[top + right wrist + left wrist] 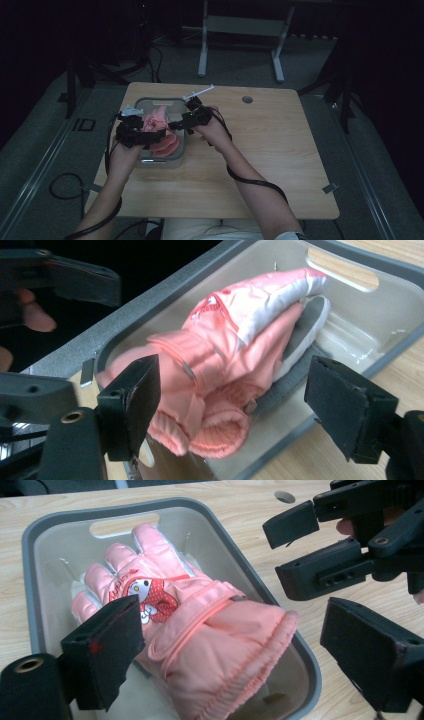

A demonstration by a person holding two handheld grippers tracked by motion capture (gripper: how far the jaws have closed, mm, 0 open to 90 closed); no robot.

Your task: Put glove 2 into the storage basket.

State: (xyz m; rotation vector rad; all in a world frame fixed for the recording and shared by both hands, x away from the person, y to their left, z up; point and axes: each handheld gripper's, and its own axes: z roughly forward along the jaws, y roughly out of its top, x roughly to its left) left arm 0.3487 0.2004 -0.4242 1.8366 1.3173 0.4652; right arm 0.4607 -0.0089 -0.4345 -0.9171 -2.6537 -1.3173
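Both hand-held grippers hang wide open over the grey bin (pixel 159 161) on the worktop (pixel 260 165), left hand-held gripper (pixel 145 137) and right hand-held gripper (pixel 172 125) each gripping nothing. The pink gloves (pixel 200 625) lie loose inside the bin, cuffs bunched toward its near rim. The risk, I'd say: 1 cuff rides high on that rim, so a jaw pulling away could snag it and drag a glove out onto the worktop.

Dim, murky high view; both gripper views bright, slightly soft.
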